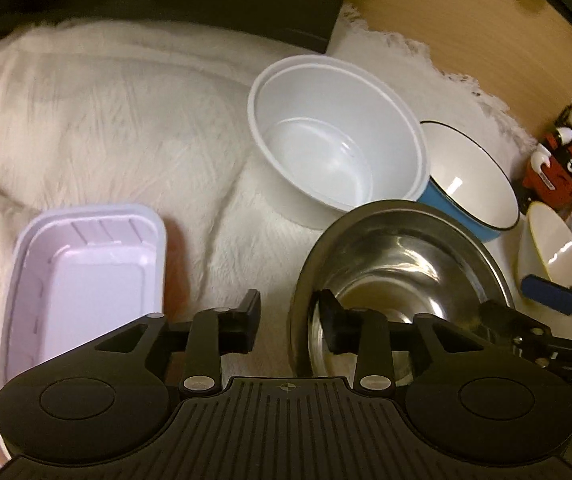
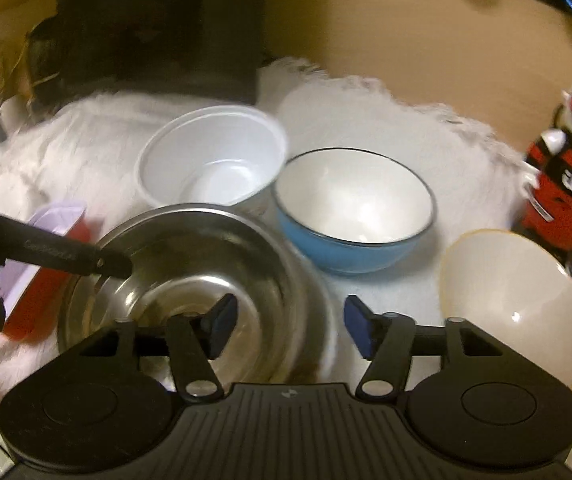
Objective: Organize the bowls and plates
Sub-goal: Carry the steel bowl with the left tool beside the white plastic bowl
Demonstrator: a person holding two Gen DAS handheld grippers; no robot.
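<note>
A steel bowl (image 1: pixel 397 256) (image 2: pixel 190 256) sits on the white cloth nearest me. My left gripper (image 1: pixel 289 316) stands open astride the bowl's left rim, one finger inside and one outside, pads off the metal. My right gripper (image 2: pixel 290 326) is open astride the right rim, its blue pads clear of it. Behind the steel bowl stand a white plastic bowl (image 1: pixel 333 136) (image 2: pixel 214 160) and a blue bowl with a white inside (image 1: pixel 469 184) (image 2: pixel 353 200). A cream bowl (image 1: pixel 549 248) (image 2: pixel 513 292) is at the right. A lavender rectangular tray (image 1: pixel 86 280) (image 2: pixel 58 216) lies at the left.
A fluffy white cloth (image 1: pixel 126 128) covers the wooden table (image 2: pixel 405 32). A dark box (image 1: pixel 206 0) stands at the back. A red, black and white toy figure (image 2: pixel 565 184) stands at the right edge, beside the cream bowl.
</note>
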